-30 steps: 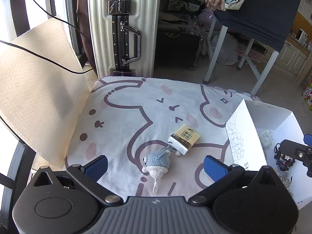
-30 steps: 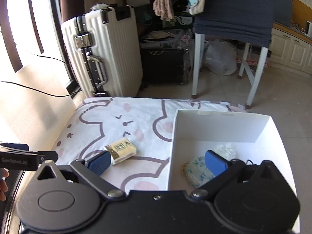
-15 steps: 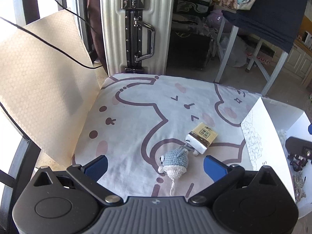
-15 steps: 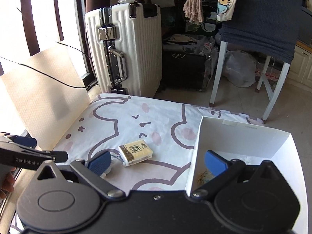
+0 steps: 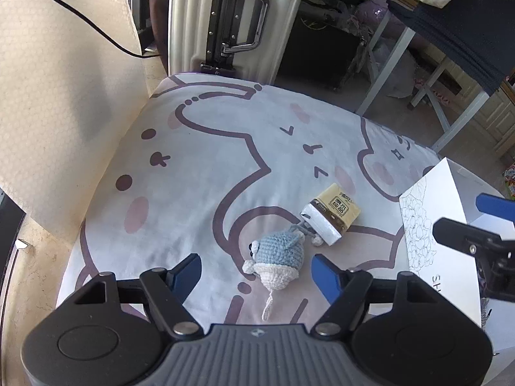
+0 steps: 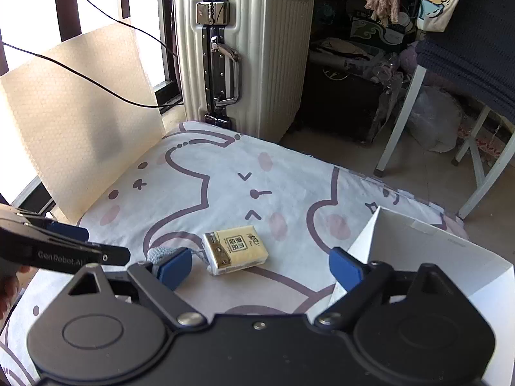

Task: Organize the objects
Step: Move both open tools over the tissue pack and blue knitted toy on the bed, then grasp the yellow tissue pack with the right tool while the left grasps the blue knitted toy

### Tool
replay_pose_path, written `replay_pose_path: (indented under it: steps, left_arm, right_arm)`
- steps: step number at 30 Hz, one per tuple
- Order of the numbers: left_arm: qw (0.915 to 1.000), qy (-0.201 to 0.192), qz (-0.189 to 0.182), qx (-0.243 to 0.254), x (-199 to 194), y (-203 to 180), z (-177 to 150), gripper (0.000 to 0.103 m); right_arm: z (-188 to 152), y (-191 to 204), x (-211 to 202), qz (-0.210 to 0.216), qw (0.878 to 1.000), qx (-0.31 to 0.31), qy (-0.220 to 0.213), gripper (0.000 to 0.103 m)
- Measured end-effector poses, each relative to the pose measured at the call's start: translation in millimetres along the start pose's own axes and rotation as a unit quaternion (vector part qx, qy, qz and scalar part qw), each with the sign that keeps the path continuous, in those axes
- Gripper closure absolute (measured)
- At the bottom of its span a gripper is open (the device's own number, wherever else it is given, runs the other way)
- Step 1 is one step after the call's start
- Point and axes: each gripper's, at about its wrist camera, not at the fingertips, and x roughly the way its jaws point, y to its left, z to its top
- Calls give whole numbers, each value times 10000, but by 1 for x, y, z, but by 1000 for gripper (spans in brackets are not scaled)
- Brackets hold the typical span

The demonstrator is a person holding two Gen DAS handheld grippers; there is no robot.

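Closer now, left gripper (image 5: pixel 256 275) (marked "GenRobot.AI") — jaws closing around crocheted toy (image 5: pixel 278 259).

Daylight comes in hard from the window (image 6: pixel 19 9) at upper left, blown out white there. The board (image 6: pixel 80 112) beside it glows, with a soft shadow patch. The cloth (image 5: pixel 225 167) is bright and evenly lit, sharp in both my views. The room behind stays dim. Strong fisheye bend at edges; dark corners.
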Motion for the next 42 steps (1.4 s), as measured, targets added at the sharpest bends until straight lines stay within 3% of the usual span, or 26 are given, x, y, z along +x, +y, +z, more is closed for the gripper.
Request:
replay_pose_path:
  steps: [5, 8, 10, 16, 23, 29, 36, 42]
  left_arm:
    - [9999, 69, -62, 57, 14, -7, 5, 29]
    - [9999, 105, -26, 61, 18, -9, 8, 33]
    - [9999, 94, -38, 120, 18, -11, 9, 36]
    - [9996, 138, 102, 236, 28, -14, 10, 36]
    - [9986, 307, 192, 378, 45, -21, 4, 35]
    - [9971, 397, 308, 576, 57, -23, -3, 34]
    - [9985, 319, 311, 327, 64, -17, 2, 34]
    - [9986, 365, 252, 295, 71, -18, 0, 28]
  right_arm:
    - [15, -4, 29, -51, 9993, 346, 117, 20]
    - [21, -11, 51, -20, 9963, 814, 280, 34]
    - [23, -16, 67, 25, 9936, 1048, 423, 52]
    - [27, -15, 110, -187, 9924, 936, 774, 68]
    - [32, -14, 142, -343, 9921, 729, 957, 69]
    - [18, -15, 162, -582, 9905, 579, 1104, 61]
    - [9, -15, 155, -25, 9874, 755, 1388, 59]
    - [5, -20, 141, 71, 9874, 974, 1244, 54]
